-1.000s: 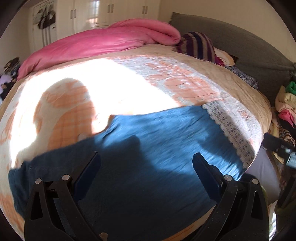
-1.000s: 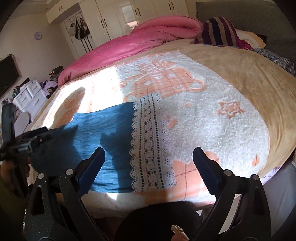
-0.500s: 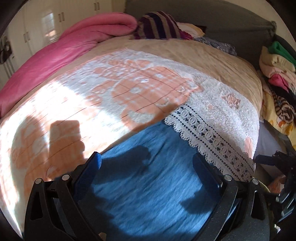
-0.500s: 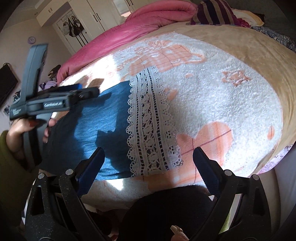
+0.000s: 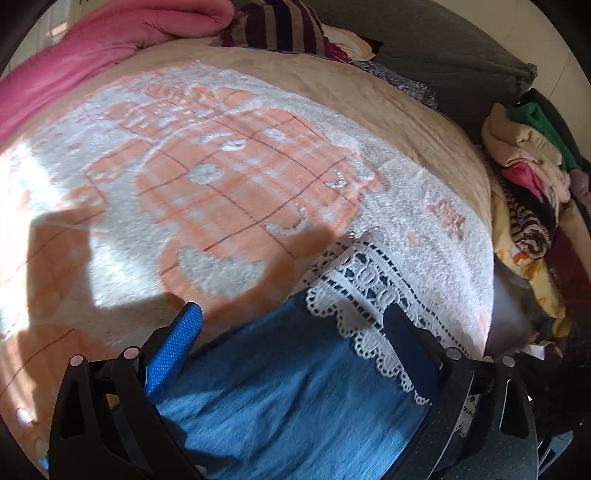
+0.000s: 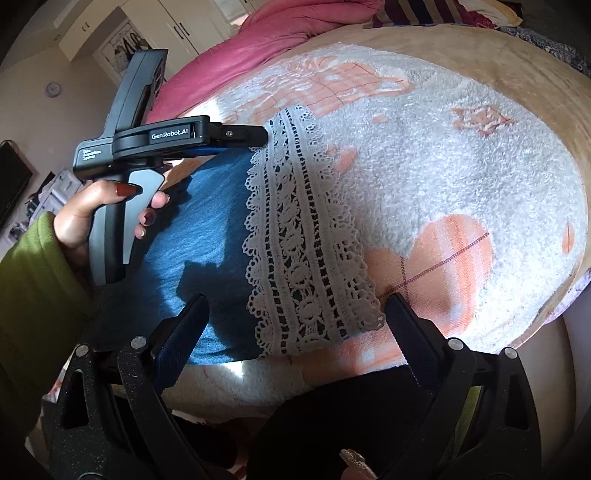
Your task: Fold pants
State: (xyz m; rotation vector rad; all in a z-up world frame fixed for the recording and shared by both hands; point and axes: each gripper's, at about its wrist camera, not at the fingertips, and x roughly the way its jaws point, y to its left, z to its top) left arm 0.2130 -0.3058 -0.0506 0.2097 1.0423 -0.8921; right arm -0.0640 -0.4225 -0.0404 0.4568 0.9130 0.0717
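Observation:
The blue pants (image 5: 288,387) lie flat on the bed, with a wide white lace hem (image 5: 369,291). They also show in the right wrist view (image 6: 207,229), the lace hem (image 6: 303,251) toward the right. My left gripper (image 5: 291,328) is open and empty, hovering over the far edge of the pants near the lace. In the right wrist view the left gripper (image 6: 255,136) is seen from the side, held by a hand, its tips at the far corner of the lace. My right gripper (image 6: 295,314) is open and empty above the near edge of the lace.
The bed is covered by a fluffy white and orange blanket (image 5: 229,177). A pink duvet (image 5: 92,44) and striped pillow (image 5: 280,26) lie at the far side. A heap of clothes (image 5: 528,177) sits to the right of the bed. White wardrobes (image 6: 177,22) stand behind.
My left gripper has swung right along the pants to the lace hem. My right gripper has moved closer to the near edge of the lace. Both stay open.

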